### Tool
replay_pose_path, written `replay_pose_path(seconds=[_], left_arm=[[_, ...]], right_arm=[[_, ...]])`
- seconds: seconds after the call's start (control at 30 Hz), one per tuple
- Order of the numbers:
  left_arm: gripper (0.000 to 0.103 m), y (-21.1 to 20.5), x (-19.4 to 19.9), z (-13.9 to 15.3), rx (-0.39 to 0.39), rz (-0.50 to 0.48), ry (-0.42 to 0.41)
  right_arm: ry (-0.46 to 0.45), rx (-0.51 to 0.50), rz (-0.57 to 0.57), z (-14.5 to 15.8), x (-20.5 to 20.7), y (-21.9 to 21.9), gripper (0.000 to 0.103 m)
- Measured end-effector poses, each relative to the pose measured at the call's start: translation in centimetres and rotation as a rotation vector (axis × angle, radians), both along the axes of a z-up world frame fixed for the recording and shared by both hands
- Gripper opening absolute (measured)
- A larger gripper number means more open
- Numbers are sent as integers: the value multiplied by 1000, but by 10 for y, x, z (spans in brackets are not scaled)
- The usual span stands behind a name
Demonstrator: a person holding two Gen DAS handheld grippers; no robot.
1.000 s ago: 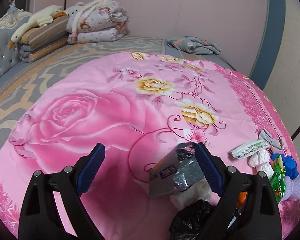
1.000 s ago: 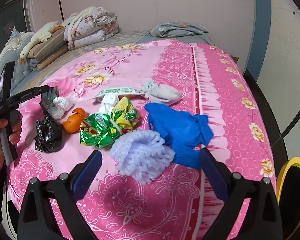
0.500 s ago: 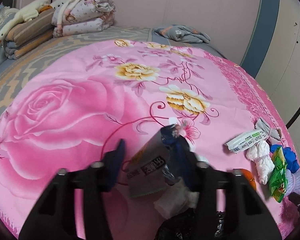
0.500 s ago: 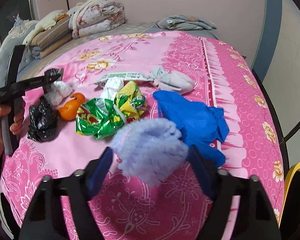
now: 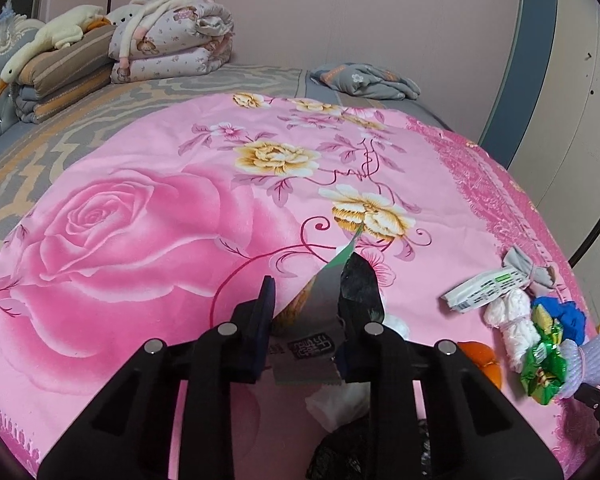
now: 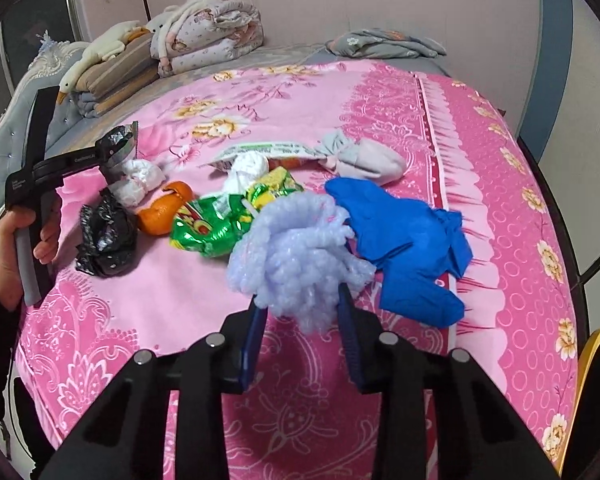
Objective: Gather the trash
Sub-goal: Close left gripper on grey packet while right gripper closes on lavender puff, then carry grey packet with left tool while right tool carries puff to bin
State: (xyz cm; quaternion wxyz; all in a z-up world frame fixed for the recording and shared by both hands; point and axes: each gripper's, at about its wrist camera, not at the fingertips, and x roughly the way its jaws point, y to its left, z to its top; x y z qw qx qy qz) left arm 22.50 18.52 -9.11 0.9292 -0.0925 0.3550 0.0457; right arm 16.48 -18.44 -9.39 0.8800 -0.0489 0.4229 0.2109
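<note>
Your left tool [image 5: 306, 322] is closing on a thin, stiff foil wrapper [image 5: 320, 320], pinched flat between its pads; your right tool [image 6: 302, 334] is closing around a soft, springy foam net [image 6: 296, 248], best gripped mid-bunch.

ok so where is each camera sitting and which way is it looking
Left wrist: sits on the left gripper, faces down across the pink blanket; its fingers close on a silver wrapper.
Right wrist: sits on the right gripper, closing on purple foam netting; a hand shows.
Shared: blanket, orange, green snack bag.
</note>
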Motion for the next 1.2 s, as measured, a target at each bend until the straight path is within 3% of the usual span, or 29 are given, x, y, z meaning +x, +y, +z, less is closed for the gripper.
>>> replay_pose_path(seconds=[0.2, 0.57, 0.9, 1.2], left_arm=[[24, -4, -17, 23, 11, -1, -35], [24, -51, -54, 99, 29, -61, -149], [24, -152, -78, 162, 17, -200, -244], [24, -254, -87, 195, -14, -371, -286]], right_arm=[[-25, 39, 3, 20, -15, -7, 33], [-123, 154, -9, 85, -51, -42, 33], [-281, 229, -116, 150, -79, -105, 33], [-388, 259, -261, 186, -101, -175, 33]])
